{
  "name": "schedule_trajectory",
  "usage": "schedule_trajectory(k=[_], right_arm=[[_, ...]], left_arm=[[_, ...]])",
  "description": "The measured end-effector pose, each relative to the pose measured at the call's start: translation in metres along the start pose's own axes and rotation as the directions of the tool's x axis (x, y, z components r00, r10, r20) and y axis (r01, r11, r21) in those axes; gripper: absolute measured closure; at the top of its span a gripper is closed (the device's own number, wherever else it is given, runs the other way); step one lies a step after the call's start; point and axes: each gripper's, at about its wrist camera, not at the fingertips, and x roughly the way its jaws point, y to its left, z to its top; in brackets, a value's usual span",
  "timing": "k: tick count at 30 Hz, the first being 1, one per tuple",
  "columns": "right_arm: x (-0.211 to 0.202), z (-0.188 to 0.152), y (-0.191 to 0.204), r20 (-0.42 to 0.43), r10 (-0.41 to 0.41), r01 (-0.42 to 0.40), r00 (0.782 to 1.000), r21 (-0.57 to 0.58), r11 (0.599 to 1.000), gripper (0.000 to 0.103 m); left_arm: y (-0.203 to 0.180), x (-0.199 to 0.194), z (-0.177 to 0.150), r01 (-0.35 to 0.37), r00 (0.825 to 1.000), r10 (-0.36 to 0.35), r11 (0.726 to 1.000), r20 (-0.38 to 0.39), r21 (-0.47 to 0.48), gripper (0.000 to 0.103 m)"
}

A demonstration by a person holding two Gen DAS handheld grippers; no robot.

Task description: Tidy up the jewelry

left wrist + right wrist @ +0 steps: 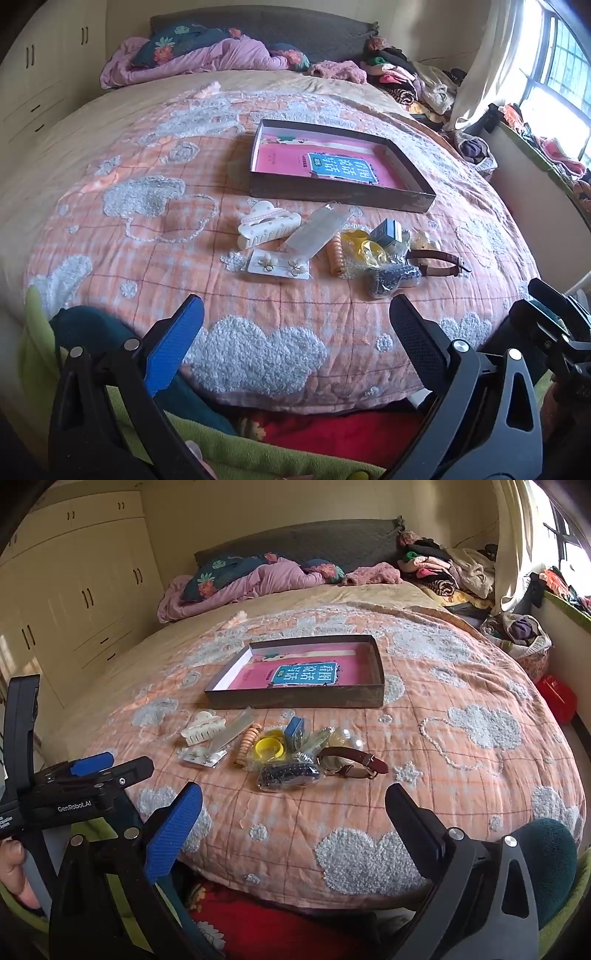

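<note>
Black tongs, both pairs, left gripper (295, 317) and right gripper (293, 808), gape wide and empty; jewelry pile (280, 749) lies just ahead, shallow box (295, 698) beyond.

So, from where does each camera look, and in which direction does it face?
Left wrist: sits on the left gripper, jaws open, tilted down over the bed's near edge toward the tray and headboard; the right gripper shows at its right edge.
Right wrist: sits on the right gripper, jaws open, facing the same way; the left gripper and a hand show at its left.
Shared: the tray, white hair claw, brown-strapped watch.
</note>
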Motion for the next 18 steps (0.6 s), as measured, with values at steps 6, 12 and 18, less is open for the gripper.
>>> schedule_trajectory(k=[6,12,18], right_arm=[[-0.0005,-0.0002,-0.0006,0.001,0.001,-0.001,1.0,0.002,1.0,0.004],[-0.0004,-0.0003,0.0,0.002,0.001,-0.001,1.0,0.001,1.0,0.004],[0.0001,-0.0005,0.0,0.004,0.0,0.0,1.0,0.002,1.0,0.004]], left_arm=[[-0.0001,-0.0016,0.0002,0.0,1.0,0.0,1.0,0.003,0.0,0.009],[0.0002,-0.0018,0.0004,0.0,1.0,0.0,1.0,0.006,0.0,0.009],[-0.0002,-0.0019,0.0009,0.0,1.0,0.0,1.0,0.006,0.001,0.009]])
